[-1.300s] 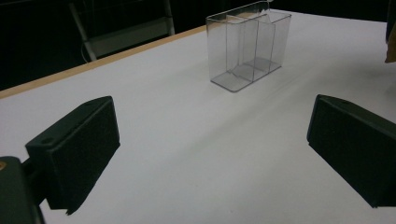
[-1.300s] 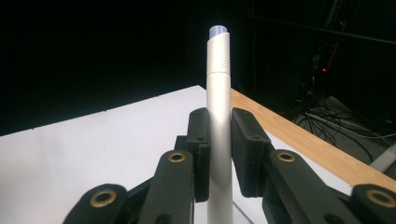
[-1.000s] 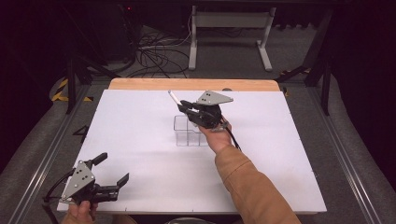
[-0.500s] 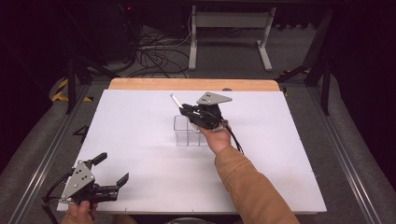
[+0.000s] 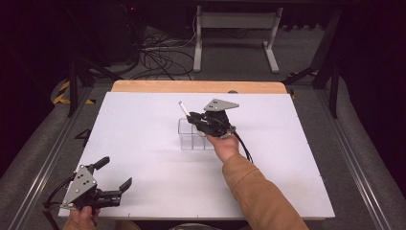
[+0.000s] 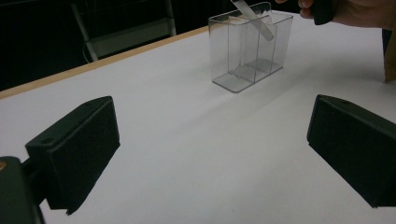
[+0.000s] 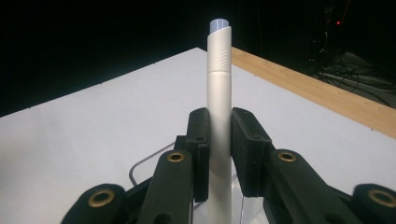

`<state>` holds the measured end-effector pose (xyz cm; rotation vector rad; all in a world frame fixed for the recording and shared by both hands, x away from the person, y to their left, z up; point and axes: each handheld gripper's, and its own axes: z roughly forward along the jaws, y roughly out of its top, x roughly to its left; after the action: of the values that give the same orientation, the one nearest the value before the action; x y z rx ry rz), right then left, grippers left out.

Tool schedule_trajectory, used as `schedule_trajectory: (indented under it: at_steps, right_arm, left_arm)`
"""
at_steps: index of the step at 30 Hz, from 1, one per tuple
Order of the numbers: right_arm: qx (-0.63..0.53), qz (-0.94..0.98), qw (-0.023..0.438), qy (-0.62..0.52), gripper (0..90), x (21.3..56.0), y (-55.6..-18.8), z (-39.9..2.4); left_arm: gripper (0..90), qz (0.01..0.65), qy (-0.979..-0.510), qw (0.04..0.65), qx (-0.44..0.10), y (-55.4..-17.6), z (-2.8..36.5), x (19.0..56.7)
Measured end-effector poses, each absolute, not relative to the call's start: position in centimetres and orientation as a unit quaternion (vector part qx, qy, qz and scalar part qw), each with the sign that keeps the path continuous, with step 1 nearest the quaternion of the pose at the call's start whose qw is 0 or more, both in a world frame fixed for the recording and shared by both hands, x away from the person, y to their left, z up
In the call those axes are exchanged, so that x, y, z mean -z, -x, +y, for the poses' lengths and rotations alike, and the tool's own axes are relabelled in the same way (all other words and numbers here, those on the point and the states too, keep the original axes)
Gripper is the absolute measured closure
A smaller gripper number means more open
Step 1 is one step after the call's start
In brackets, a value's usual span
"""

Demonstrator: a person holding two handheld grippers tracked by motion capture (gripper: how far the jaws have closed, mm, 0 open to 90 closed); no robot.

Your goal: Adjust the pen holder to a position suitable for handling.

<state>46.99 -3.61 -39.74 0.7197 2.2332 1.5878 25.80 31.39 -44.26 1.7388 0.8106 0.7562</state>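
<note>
A clear plastic organiser [image 5: 194, 136] with several compartments stands mid-table. My right gripper [image 5: 195, 118] hovers just above it, shut on a white marker pen [image 5: 184, 109] whose capped end slants up and to the left. In the right gripper view the pen [image 7: 219, 98] is clamped between the two black pads [image 7: 198, 144]. The left gripper view shows the pen's lower end [image 6: 259, 21] dipping into the organiser [image 6: 250, 46]. My left gripper [image 5: 115, 184] rests at the table's near left corner, open, nothing between its jaws.
The white tabletop [image 5: 143, 143] has a wooden strip [image 5: 196, 86] along its far edge. Beyond it the floor holds cables [image 5: 163, 52] and a white desk frame [image 5: 234, 28]. A tan sleeve [image 5: 258, 191] crosses the table's near right part.
The right gripper has shifted slightly with the pen, bringing its lower end down into the organiser. The left gripper has stayed put.
</note>
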Motion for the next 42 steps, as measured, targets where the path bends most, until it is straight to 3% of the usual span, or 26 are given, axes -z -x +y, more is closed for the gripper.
schedule_trajectory:
  at_steps: [7,8,9,15,18,25,42]
  right_arm:
    - [-0.544,0.784,0.161,-0.252,77.6,39.8,-46.4,-4.3]
    - [-0.542,0.784,0.165,-0.253,67.7,39.8,-46.3,-4.5]
    - [-0.542,0.784,0.165,-0.253,67.7,39.8,-46.3,-4.5]
    - [-0.547,0.772,0.199,-0.254,27.0,38.7,-45.5,-4.9]
    - [-0.545,0.772,0.208,-0.252,21.6,38.3,-45.1,-4.9]
    - [-0.554,0.77,0.213,-0.233,13.8,36.6,-43.6,-5.5]
    - [-0.56,0.771,0.211,-0.218,12.0,35.3,-42.3,-6.5]
  left_arm:
    - [3.0,0.337,-0.724,0.513,-0.314,-25.8,31.2,44.3]
    - [3.0,0.337,-0.724,0.513,-0.314,-25.9,31.2,44.3]
    - [3.0,0.337,-0.724,0.513,-0.315,-25.9,31.2,44.3]
    - [3.0,0.337,-0.724,0.514,-0.313,-25.9,31.1,44.3]
    - [3.0,0.337,-0.724,0.514,-0.312,-26.0,31.1,44.3]
    - [3.0,0.337,-0.724,0.515,-0.312,-26.0,31.1,44.3]
    - [3.0,0.338,-0.722,0.516,-0.312,-26.0,31.1,44.2]
